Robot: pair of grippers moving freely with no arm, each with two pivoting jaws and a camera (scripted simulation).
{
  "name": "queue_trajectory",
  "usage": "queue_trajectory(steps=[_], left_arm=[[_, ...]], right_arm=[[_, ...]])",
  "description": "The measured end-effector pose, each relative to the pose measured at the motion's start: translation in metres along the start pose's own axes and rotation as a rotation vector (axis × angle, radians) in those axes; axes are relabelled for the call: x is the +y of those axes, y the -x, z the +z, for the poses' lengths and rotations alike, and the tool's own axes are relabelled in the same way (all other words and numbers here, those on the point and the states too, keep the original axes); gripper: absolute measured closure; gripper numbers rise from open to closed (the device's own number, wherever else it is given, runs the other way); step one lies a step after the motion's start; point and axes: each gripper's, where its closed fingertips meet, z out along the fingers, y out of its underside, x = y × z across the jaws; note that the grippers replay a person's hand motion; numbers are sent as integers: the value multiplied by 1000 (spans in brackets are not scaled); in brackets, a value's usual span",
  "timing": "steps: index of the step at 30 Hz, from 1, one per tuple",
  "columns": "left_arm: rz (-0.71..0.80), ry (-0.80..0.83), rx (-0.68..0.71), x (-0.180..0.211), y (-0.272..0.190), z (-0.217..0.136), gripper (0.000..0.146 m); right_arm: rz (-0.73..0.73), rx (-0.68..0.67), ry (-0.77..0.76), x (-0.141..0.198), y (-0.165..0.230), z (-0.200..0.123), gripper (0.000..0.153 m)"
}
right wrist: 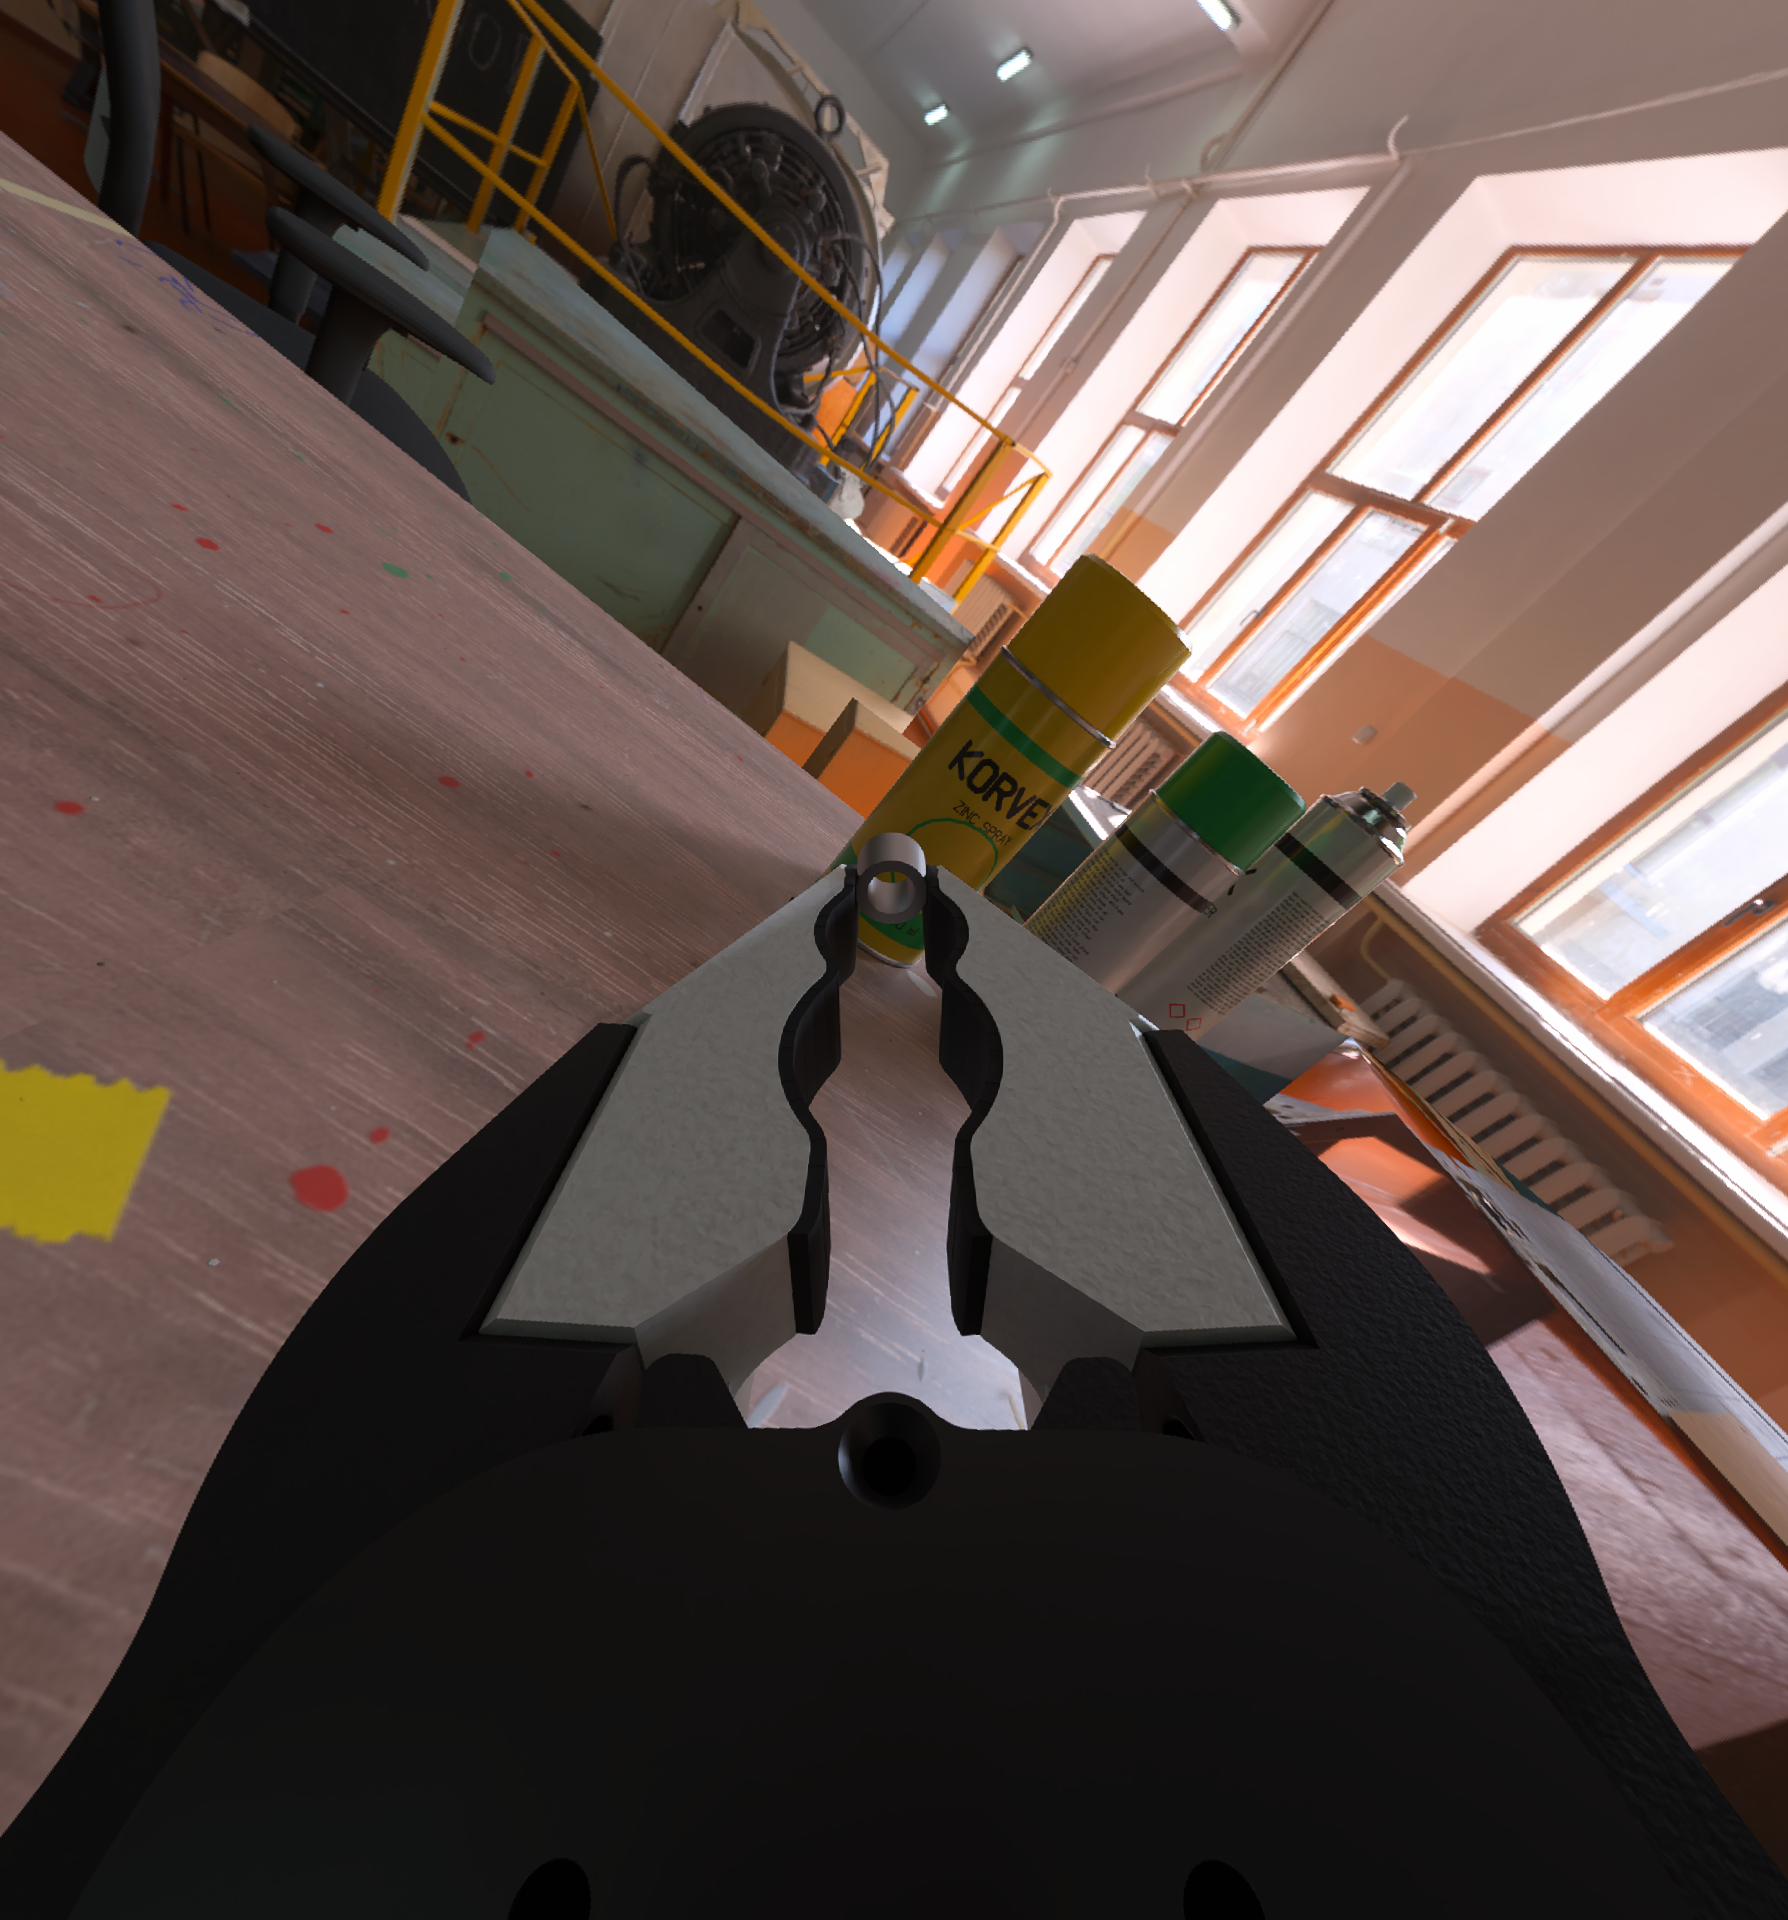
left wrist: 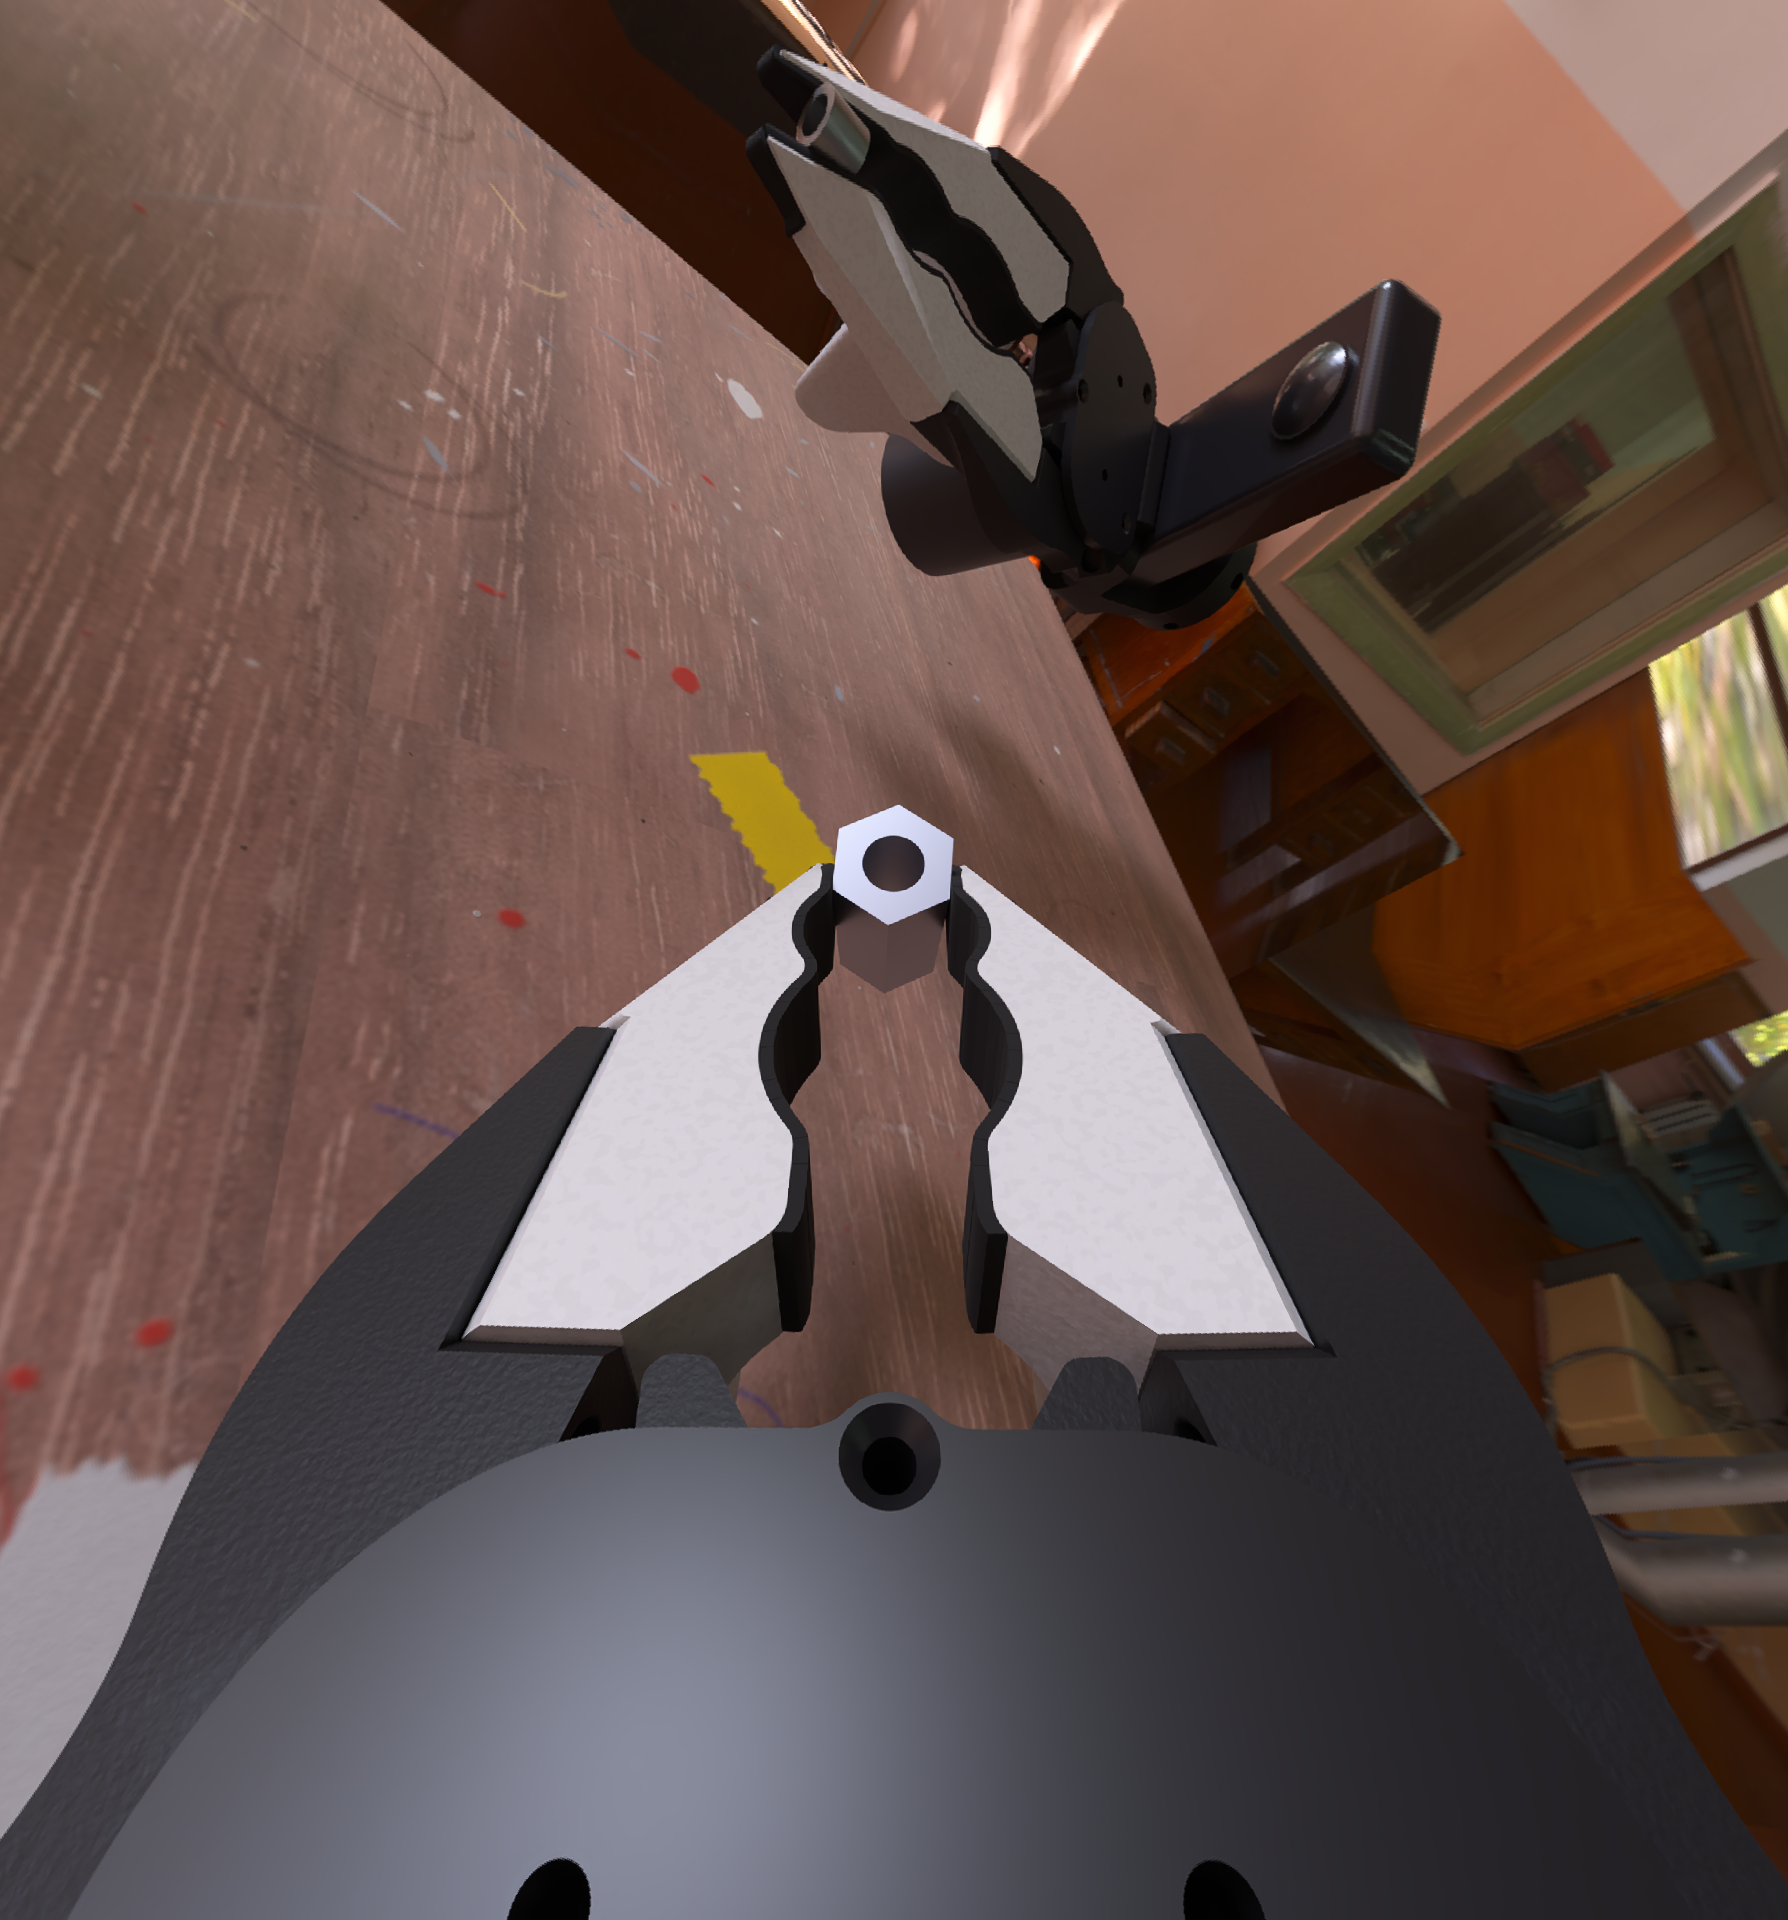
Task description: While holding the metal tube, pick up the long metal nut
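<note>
In the left wrist view my left gripper (left wrist: 892, 883) is shut on the long metal nut (left wrist: 892, 864), a silver hexagonal piece with a round bore, gripped at the fingertips and held above the wooden table (left wrist: 246, 623). In the right wrist view my right gripper (right wrist: 888, 885) is shut on the metal tube (right wrist: 888, 883), a short grey cylinder held at the fingertips. The right gripper also shows in the left wrist view (left wrist: 817, 135), farther off and higher up, with the tube (left wrist: 830, 127) between its tips.
A yellow tape patch (left wrist: 760, 816) lies on the table under the nut; it also shows in the right wrist view (right wrist: 38, 1148). A yellow spray can (right wrist: 1035, 727) and two silver cans (right wrist: 1170, 883) stand at the table's edge ahead of the right gripper. Paint specks dot the table.
</note>
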Motion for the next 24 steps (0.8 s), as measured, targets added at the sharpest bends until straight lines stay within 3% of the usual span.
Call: queue_trajectory(steps=[24], left_arm=[[-104,30,61,5,-3,2,126]], right_arm=[[-33,-50,19,3,12,3,141]])
